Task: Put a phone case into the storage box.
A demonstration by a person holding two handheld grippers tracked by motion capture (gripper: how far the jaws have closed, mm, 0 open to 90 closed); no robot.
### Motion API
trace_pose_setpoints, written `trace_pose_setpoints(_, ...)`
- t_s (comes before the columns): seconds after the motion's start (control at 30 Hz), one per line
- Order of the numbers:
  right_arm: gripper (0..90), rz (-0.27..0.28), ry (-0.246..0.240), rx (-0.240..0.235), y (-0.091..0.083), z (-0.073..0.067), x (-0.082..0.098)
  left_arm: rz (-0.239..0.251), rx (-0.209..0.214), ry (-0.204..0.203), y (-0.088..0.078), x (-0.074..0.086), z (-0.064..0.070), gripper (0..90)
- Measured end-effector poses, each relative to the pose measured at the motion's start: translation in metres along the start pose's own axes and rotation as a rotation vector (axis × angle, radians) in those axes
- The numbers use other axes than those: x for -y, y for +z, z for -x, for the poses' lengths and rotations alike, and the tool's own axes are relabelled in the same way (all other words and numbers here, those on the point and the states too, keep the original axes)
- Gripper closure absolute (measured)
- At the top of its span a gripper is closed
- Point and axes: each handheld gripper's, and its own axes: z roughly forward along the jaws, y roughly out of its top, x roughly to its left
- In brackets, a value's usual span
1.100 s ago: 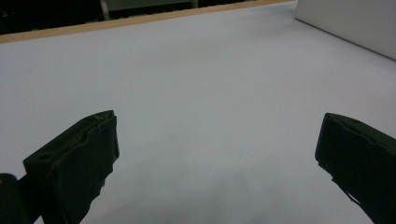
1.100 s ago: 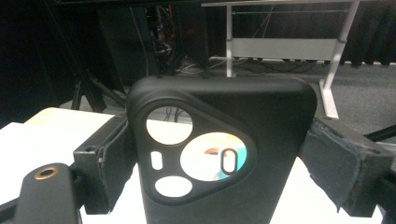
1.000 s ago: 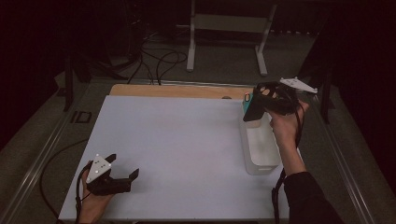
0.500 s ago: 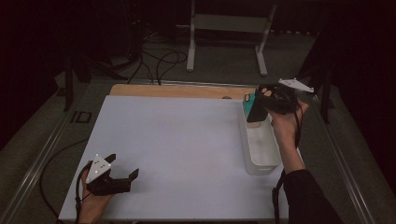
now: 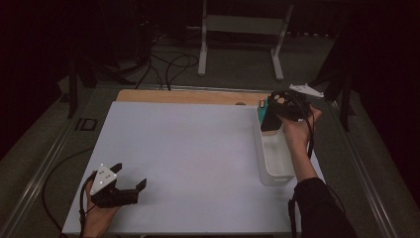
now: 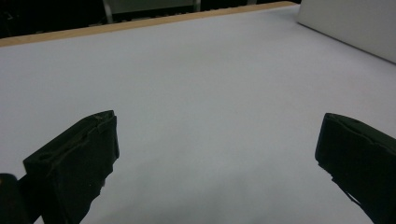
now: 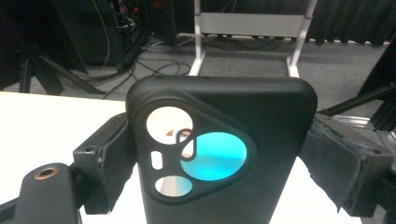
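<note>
A black phone case with a cut-out for the camera lenses stands upright between the jaws of my right gripper, which is shut on its two sides. A teal surface shows through the largest cut-out. In the high view the right gripper holds the case above the far end of a white bin at the table's right side. My left gripper rests at the near left of the white table, open, with nothing between its jaws.
The white bin's wall shows at the upper right of the left gripper view. A wooden strip runs along the table's far edge. Beyond it on the floor are cables and a white stand.
The right gripper with the phone case has shifted very slightly over the bin's far end. The left gripper has stayed still.
</note>
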Motion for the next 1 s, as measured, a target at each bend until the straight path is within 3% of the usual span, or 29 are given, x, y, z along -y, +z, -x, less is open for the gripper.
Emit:
trace_pose_setpoints(0.57,14.2,-0.073,-0.002,0.058,0.030,-0.004,0.016,0.000,-0.003,-0.003,-0.001,0.001,-0.001,0.1)
trace_pose_setpoints(1.0,13.9,-0.114,-0.048,0.093,0.047,-0.012,0.024,-0.003,0.001,-0.005,0.000,0.002,-0.001,0.1)
